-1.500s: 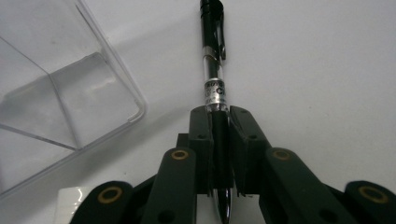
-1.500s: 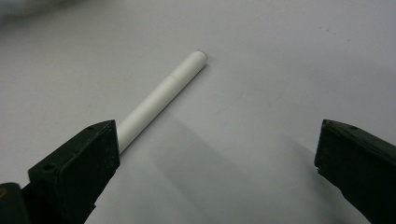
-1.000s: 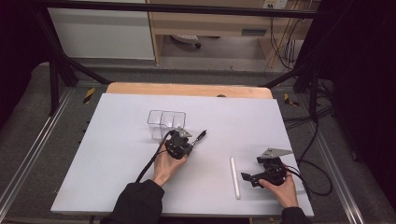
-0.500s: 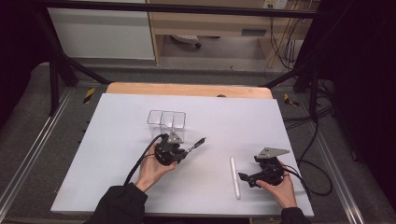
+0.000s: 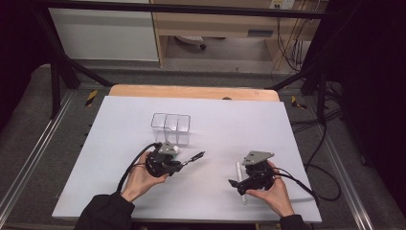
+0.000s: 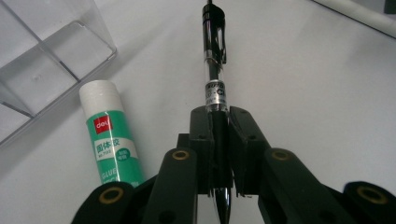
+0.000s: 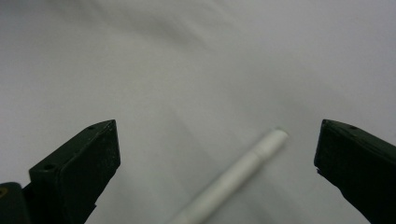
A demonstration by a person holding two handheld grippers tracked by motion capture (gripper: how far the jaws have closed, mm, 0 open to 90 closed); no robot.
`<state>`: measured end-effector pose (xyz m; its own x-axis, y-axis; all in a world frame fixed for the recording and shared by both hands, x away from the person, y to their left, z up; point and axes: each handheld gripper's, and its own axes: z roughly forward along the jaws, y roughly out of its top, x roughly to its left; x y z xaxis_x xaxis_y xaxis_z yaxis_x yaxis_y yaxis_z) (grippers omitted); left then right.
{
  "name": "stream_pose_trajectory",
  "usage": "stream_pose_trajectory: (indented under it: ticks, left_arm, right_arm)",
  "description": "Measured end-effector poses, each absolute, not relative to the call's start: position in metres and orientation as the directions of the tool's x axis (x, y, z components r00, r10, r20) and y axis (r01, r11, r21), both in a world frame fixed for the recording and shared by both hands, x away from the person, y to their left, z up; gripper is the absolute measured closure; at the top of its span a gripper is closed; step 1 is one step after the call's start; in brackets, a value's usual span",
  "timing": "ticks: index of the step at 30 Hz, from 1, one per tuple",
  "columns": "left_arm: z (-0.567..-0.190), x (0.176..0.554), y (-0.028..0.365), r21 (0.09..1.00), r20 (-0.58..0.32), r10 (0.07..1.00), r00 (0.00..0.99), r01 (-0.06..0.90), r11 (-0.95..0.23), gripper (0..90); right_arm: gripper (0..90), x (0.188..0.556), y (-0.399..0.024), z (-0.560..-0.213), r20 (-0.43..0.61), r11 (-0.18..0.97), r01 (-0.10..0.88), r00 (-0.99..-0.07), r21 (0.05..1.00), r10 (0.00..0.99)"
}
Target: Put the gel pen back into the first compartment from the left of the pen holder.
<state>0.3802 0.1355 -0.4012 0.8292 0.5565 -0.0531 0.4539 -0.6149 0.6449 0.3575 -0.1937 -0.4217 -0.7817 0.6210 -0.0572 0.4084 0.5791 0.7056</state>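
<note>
**Left gripper holds a pen; right gripper stands open over a white stick**

The person's left hand [image 5: 139,179] reaches in from the lower left, the left gripper [image 5: 184,163] pointing right across the white table [image 5: 239,124]. Its jaws are nearly closed, clamping a black and clear plastic pen [image 6: 213,70], whose long axis runs straight out along them, just beside a green-labelled white glue stick [image 6: 109,135] and a clear plastic compartment box [image 5: 171,127]. The right gripper [image 5: 237,184] points left, jaws wide apart and holding nothing, over a slim white stick [image 7: 243,172] lying on the table.

Left tongs [image 5: 187,161] carried pen [image 5: 194,157] rightward; right tongs [image 5: 234,184] lifted.
</note>
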Motion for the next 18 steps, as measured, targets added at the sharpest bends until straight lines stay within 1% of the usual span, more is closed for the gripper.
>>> stream_pose_trajectory:
  ticks: [7, 18]
  left_arm:
    - [-0.394, 0.375, 0.14, 0.63, -0.036, 0.531, 0.846, 0.432, -0.646, 79.3]
    - [-0.39, 0.373, 0.14, 0.606, -0.036, 0.493, 0.869, 0.411, -0.681, 79.3]
  right_arm:
    - [1.9, 0.355, -0.154, -0.415, -0.157, 0.683, 0.309, -0.834, 0.661, 0.529]
    - [3.3, 0.355, -0.115, -0.41, -0.24, 0.751, 0.213, -0.863, 0.625, 0.445]
